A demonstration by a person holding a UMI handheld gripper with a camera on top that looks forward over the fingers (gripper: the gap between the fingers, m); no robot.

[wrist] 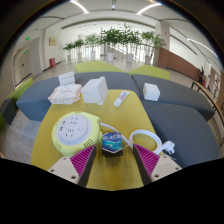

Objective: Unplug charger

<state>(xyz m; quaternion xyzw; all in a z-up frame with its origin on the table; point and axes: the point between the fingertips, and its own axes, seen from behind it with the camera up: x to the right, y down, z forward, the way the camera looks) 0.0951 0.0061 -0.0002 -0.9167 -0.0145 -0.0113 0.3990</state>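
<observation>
A round pale-yellow socket reel lies on the yellow table, just ahead of my left finger. A small dark charger with a blue label sits at the reel's right edge, seemingly plugged into it. A white cable loops from it to the right and ends in a white plug. My gripper is open. The charger stands between the tips of the magenta pads, with a gap at either side.
At the table's far end stand a white box on a tray, a white carton, a small white box and a white remote-like bar. Grey sofas flank the table. Potted plants stand beyond.
</observation>
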